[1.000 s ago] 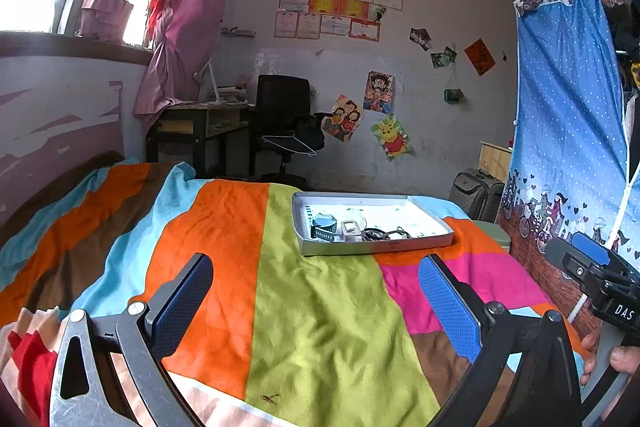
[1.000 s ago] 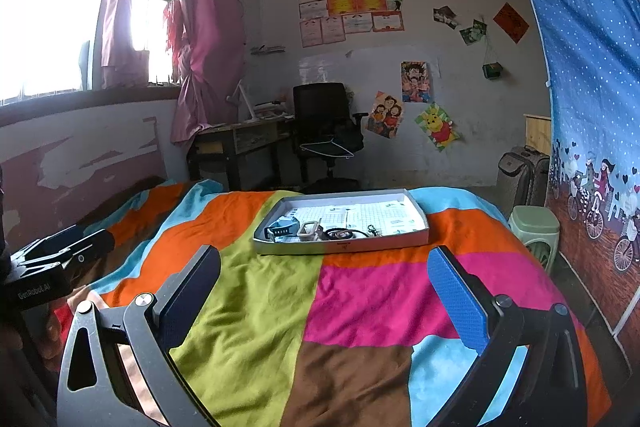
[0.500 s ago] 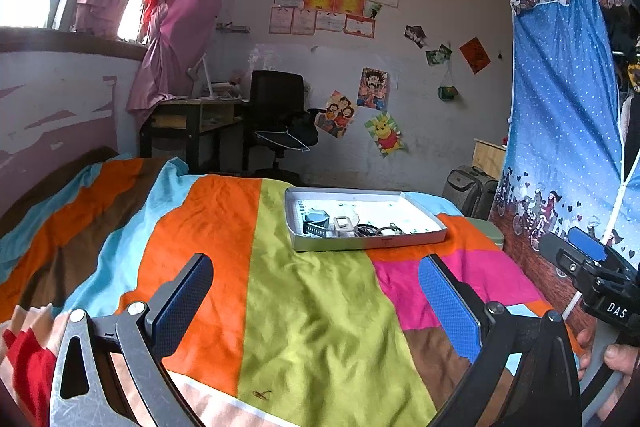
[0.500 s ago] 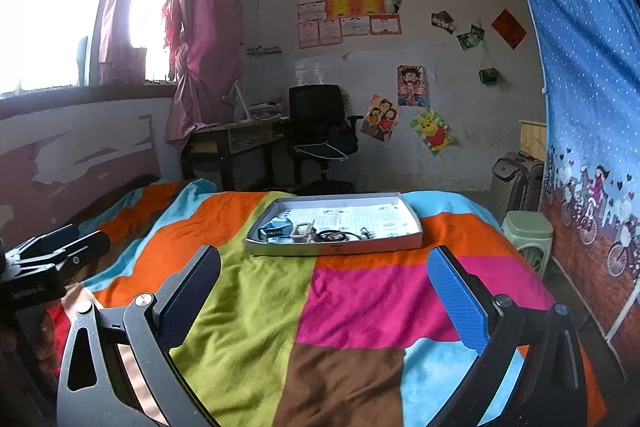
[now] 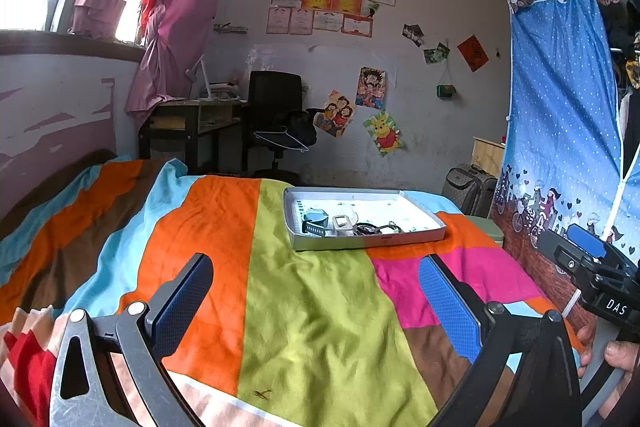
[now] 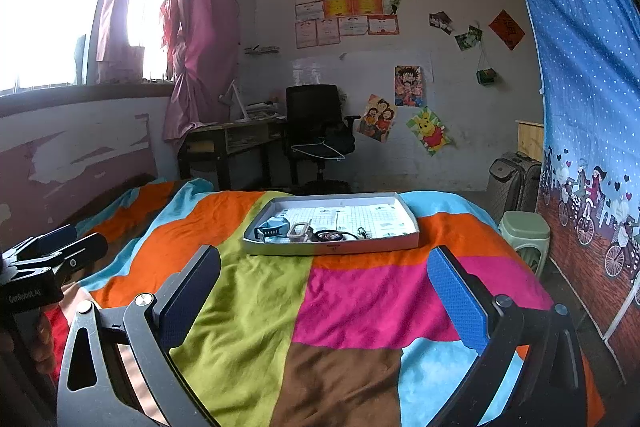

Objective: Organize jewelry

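Nearest, at the bottom of the left wrist view: left gripper [image 5: 316, 301], blue pads spread wide, nothing between them, held low over the bed [image 5: 320, 327]. Same in the right wrist view: right gripper [image 6: 324, 297], pads spread wide and bare, aimed down the length of the bed. Two grippers, each seen at the edge of the other's view, side by side at the near end of the bed; probably carried level like this to keep the tray centred in both cameras. One hand [image 5: 618, 355] glimpsed at lower right of the left view, wrapped round the right gripper's handle.

Beneath and beyond: striped bedspread in orange, green, pink, brown and blue, wrinkled but flat enough to carry a tray.

Mid-frame, well apart from both grippers: one shallow grey tray [image 6: 408, 217] lying flat on the bed. Jewelry inside, bunched along the near left of the tray, the far right part bare paper lining. Countable there: one dark-strapped watch [image 6: 272, 229] at the left end, one pale squarish clasp-like piece [image 6: 299, 231] just beside it, a tangle of dark cords or bands [image 6: 330, 235], and a small metal bit [image 6: 362, 233] at the right end; too small to separate further. Whether that bunch is sorted or waiting to be sorted: not settled by this scene.
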`<action>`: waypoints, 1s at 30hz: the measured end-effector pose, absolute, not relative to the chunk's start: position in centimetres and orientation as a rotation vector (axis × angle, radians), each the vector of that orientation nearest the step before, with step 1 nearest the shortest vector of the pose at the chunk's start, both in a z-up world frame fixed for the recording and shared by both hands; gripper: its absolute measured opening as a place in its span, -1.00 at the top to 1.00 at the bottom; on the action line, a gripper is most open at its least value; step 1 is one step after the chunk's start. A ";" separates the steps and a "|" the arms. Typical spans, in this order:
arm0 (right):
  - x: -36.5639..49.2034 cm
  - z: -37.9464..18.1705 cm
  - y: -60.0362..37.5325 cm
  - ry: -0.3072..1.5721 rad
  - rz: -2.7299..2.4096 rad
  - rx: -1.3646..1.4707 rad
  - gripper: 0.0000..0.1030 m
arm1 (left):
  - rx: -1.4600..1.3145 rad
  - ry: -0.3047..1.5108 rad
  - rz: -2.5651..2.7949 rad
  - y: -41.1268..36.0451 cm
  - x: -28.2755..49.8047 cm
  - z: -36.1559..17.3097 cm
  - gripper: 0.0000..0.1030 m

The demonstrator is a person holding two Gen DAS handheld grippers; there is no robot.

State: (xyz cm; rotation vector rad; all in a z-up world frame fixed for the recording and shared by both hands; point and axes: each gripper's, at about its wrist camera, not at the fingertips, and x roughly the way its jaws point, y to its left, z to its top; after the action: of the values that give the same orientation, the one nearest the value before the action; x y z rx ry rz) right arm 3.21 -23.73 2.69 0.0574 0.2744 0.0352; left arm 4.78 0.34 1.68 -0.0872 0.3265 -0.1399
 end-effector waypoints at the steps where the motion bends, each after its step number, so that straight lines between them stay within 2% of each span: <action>1: 3.2 2.7 -23.7 0.274 0.035 0.059 -0.98 | -0.084 0.327 -0.140 0.3 4.7 1.6 -1.00; 30: 3.0 2.4 -23.2 0.286 0.034 0.061 -0.98 | -0.093 0.327 -0.132 0.5 4.7 1.9 -1.00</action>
State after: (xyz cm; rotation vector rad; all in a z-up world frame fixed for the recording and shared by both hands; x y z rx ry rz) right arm 3.02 -23.17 2.41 0.0613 0.2856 0.0337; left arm 4.66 0.48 1.86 -0.0928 0.3272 -0.1316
